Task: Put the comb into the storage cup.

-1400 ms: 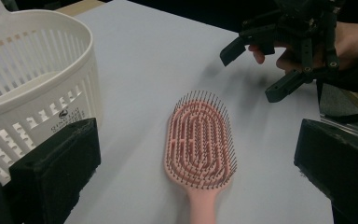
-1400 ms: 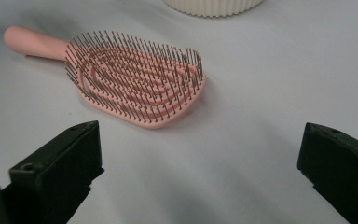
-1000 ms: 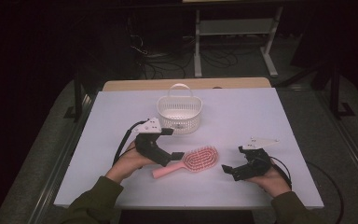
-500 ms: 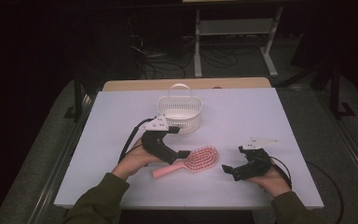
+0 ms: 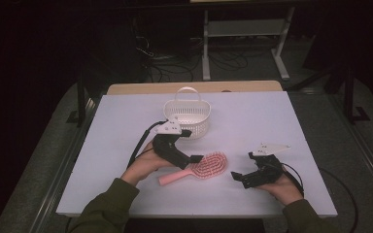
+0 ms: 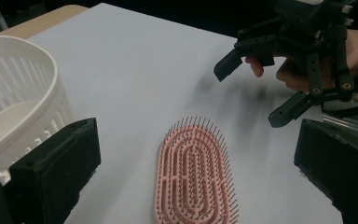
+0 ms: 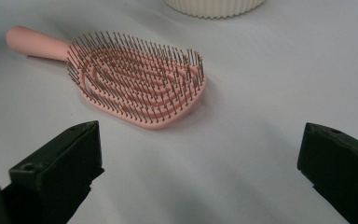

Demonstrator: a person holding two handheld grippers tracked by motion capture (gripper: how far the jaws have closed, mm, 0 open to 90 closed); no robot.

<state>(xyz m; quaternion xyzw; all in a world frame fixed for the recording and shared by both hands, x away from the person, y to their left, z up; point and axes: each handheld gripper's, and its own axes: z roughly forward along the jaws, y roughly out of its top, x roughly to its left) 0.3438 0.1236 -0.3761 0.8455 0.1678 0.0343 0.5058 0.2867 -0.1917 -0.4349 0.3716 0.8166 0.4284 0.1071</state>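
In the high view the left gripper (image 5: 190, 145) is hanging with its jaws spread above the pink hairbrush (image 5: 199, 168), which is lying bristles-up on the white table (image 5: 291, 126) just in front of the white basket (image 5: 188, 115), in a dark room with cables on the floor behind. In the left gripper view the brush head (image 6: 196, 175) is sitting between the spread jaws, so closing on the springy bristles is likely to let it slip or tip. In the right gripper view the right gripper (image 7: 200, 168) is resting beside the brush, jaws wide apart and holding nothing.

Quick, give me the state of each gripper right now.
Left gripper: open, holding nothing, poised over the pink hairbrush.
Right gripper: open, holding nothing, pointed at the hairbrush from its far end.
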